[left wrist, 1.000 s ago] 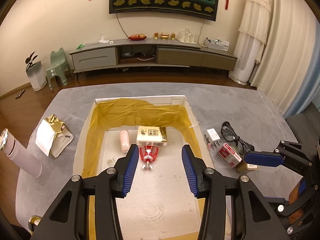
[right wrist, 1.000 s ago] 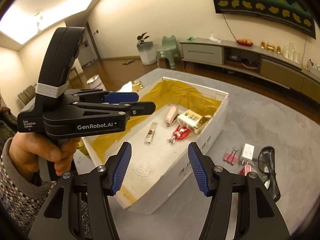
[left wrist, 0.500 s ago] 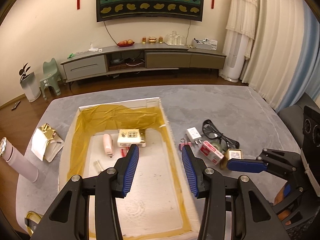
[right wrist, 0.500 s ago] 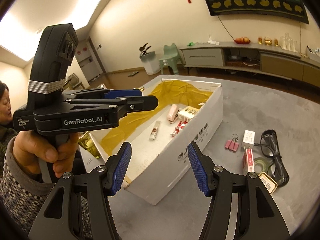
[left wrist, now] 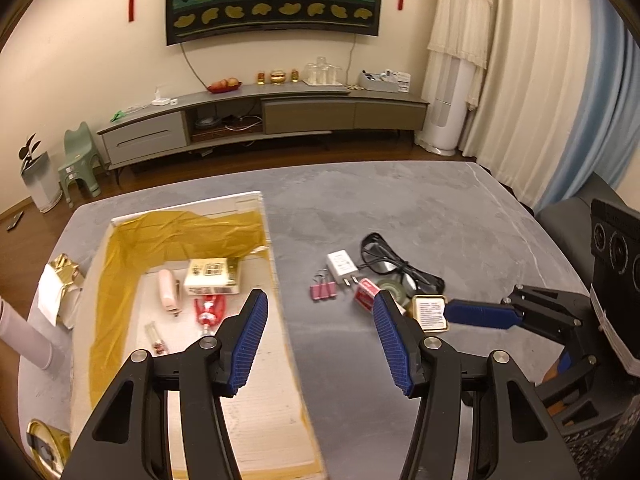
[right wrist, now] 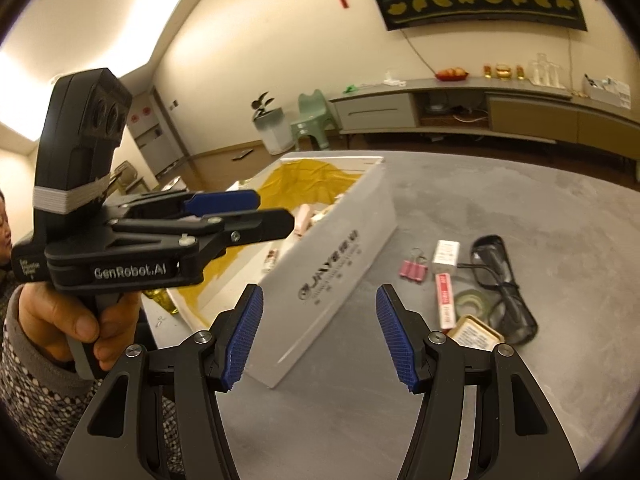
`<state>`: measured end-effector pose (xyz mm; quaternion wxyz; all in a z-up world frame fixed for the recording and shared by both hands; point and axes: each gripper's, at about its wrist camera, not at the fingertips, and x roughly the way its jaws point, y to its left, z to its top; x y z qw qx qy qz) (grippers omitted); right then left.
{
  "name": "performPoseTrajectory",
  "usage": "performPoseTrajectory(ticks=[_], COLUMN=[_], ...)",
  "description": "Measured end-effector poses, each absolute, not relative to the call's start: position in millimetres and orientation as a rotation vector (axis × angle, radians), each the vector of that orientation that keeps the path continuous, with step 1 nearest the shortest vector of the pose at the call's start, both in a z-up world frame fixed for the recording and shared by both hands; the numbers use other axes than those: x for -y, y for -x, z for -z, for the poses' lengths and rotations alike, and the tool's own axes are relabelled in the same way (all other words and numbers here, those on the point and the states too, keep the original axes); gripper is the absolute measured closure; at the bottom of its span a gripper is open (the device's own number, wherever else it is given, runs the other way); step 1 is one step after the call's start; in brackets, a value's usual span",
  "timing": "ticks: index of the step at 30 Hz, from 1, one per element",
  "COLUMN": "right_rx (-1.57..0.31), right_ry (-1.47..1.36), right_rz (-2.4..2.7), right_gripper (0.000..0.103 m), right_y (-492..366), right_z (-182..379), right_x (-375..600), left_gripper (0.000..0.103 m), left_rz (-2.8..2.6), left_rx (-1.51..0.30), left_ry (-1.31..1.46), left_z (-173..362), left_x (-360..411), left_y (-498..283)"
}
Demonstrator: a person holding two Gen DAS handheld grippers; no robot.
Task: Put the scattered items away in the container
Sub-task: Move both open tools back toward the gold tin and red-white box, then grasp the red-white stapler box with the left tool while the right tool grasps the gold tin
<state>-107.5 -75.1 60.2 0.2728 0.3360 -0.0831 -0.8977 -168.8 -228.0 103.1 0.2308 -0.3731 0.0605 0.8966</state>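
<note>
Container: my white cardboard box point(left wrist: 276, 280) sat on the left half of the grey table point(left wrist: 400, 208), its inside lined with yellow film.
Inside the box: I saw a cream carton point(left wrist: 213, 276), a pink tube point(left wrist: 168, 290), a red-and-white packet point(left wrist: 209, 309) and a small vial point(left wrist: 154, 335) lying on the floor of it.
Scattered items: pink binder clips point(left wrist: 323, 290), a white charger plug point(left wrist: 342, 266), a red-and-white small box point(left wrist: 368, 294), a roll of tape point(left wrist: 390, 289), a gold-rimmed tin point(left wrist: 429, 312) and black safety glasses point(left wrist: 394, 260) lay clustered on the table right of the box.
Left gripper point(left wrist: 320, 334): I had its jaws wide apart and empty, above the box's right wall and the bare table beside it.
Right gripper point(right wrist: 320, 334): jaws also spread and empty, above the table near the box's outer side; one blue pad point(left wrist: 480, 315) was just beside the tin in the left view.
Left of the box: a gold foil pouch point(left wrist: 60, 280) and a pale bottle point(left wrist: 24, 340).
</note>
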Motion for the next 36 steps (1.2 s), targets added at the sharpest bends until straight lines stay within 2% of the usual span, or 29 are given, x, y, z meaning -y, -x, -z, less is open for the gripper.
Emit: performPoseTrajectory(ticks=[3, 6, 9, 19, 22, 30, 36], right_rx=[0.242, 0.260, 0.295, 0.362, 0.324, 0.150, 0.051], right_ry=[-0.914, -0.948, -0.999, -1.147, -1.171, -1.287, -1.296], right_rz=[2.444, 2.505, 2.571, 2.623, 2.621, 2.609, 2.568], right_gripper=[0.041, 0.041, 0.041, 0.041, 0.041, 0.041, 0.040], right_y=[106, 110, 117, 133, 135, 146, 151], right_z=[-60, -56, -49, -22, -13, 19, 33], right_x=[64, 50, 31, 0, 5, 16, 15], left_gripper=[0.046, 0.035, 0.030, 0.029, 0.029, 0.029, 0.029], left_rz=[-2.456, -2.482, -2.511, -2.443, -2.438, -2.366, -2.382], left_rx=[-0.173, -0.179, -0.175, -0.186, -0.144, 0.103, 0.059], left_ry=[1.035, 1.031, 1.029, 1.087, 1.101, 1.287, 1.380], left_z=[-100, -98, -97, -72, -64, -22, 13], left_x=[218, 214, 212, 179, 169, 149, 126], left_y=[169, 170, 172, 181, 187, 223, 242])
